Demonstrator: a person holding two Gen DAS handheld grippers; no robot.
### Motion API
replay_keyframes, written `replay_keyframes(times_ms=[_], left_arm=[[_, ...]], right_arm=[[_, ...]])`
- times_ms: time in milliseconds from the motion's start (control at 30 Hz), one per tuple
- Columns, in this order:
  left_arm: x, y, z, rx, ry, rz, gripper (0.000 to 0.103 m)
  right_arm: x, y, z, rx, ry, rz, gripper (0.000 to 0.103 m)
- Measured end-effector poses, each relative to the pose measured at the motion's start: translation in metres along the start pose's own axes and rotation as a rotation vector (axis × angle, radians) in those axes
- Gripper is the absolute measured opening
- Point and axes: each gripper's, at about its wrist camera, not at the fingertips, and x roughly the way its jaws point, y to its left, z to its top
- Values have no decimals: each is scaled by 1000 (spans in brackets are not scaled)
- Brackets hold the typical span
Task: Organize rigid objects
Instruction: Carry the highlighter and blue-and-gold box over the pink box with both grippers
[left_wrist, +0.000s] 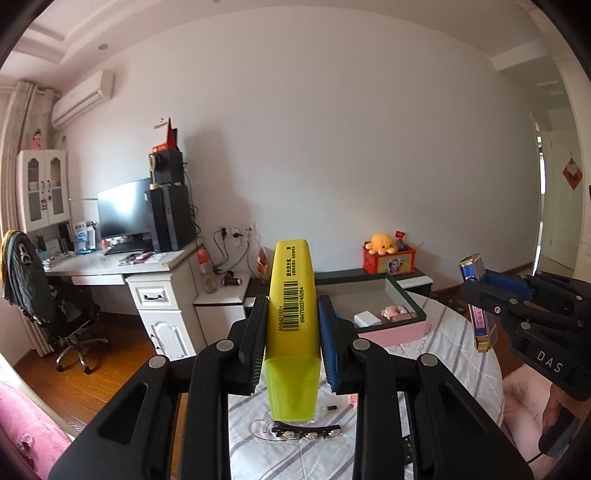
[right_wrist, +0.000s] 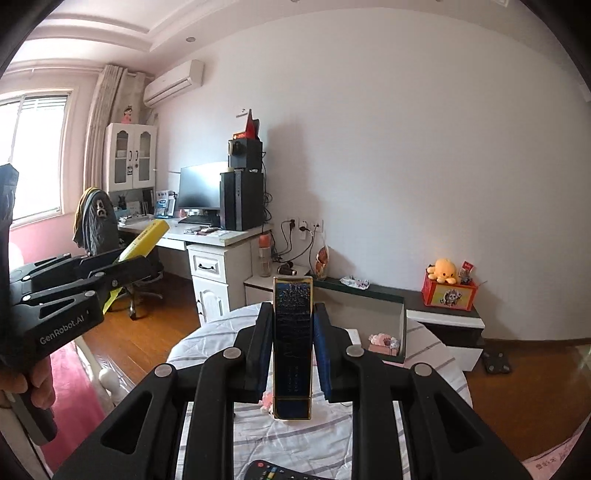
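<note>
The left tool (left_wrist: 291, 332) is clamped on a yellow highlighter (left_wrist: 291, 295), which stands nearly upright between the pads with its translucent cap end hanging below the jaws. The right tool (right_wrist: 292, 347) is closed just as firmly on a dark blue box with gold trim (right_wrist: 293, 343), also held upright. Both are carried in the air above the bed, and neither item touches anything but its pads.

Just ahead of both tools, on the striped bedspread (left_wrist: 443, 332), sits the open pink-sided box (left_wrist: 391, 332) that looks to be the collecting place. It already holds a white block (left_wrist: 366, 318) and some small pink things (left_wrist: 397, 313), so I'd judge part of the sorting is done.

These two pieces are lifted but not yet delivered; neither is over the box opening so far.

More is left on the bedspread below: a black hair clip with pale studs (left_wrist: 306, 432), a small dark bit (left_wrist: 331, 407) and a pink scrap (left_wrist: 352, 399) nearby, plus a remote control (right_wrist: 275, 472) at the near edge of the right wrist view. By my reckoning the job is somewhere around the middle.
</note>
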Motion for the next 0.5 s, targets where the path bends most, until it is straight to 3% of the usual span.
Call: replay_keyframes(times_ms=[233, 500], left_arm=[[-5, 0, 5, 5, -21, 34, 26], [24, -10, 13, 25, -8, 52, 26]], right_arm=[[-1, 0, 4, -7, -1, 9, 21], [14, -18, 4, 6, 5, -5, 21]])
